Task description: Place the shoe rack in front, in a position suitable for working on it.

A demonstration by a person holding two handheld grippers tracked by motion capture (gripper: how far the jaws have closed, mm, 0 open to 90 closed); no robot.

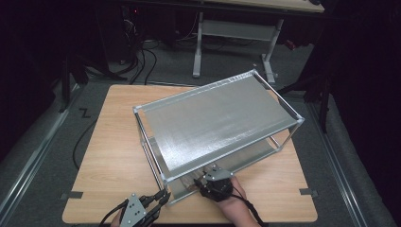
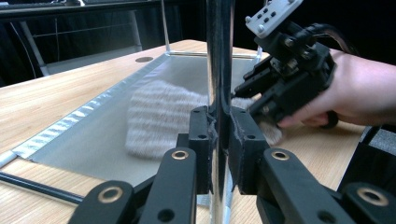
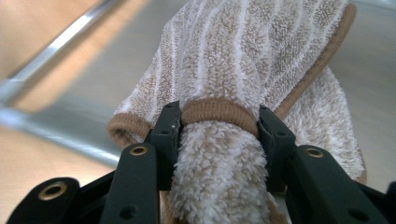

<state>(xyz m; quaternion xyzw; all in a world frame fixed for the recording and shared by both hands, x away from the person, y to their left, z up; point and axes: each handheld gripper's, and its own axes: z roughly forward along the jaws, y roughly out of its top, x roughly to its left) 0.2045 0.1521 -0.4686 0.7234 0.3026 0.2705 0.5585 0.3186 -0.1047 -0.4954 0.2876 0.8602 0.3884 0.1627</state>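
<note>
The right gripper (image 3: pixel 218 126) pinches a bunched fold of the beige striped towel (image 3: pixel 247 60) between its two pads, the brown hem running across from one pad to the other. The towel lies on the lower shelf (image 2: pixel 84 135) of the metal rack (image 1: pixel 222 118), near its front edge. The left gripper (image 2: pixel 219 135) is clamped on the rack's near-left corner post (image 2: pixel 219 56).

Fluffy terry-cloth towel (image 3: pixel 243 60), brushed metal rack (image 1: pixel 217 118), matt wood table (image 1: pixel 108 156)

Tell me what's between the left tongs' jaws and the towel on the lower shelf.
The rack's upright post, clamped in the left tongs; beyond it bare grey shelf up to the towel, in the left gripper view.
</note>
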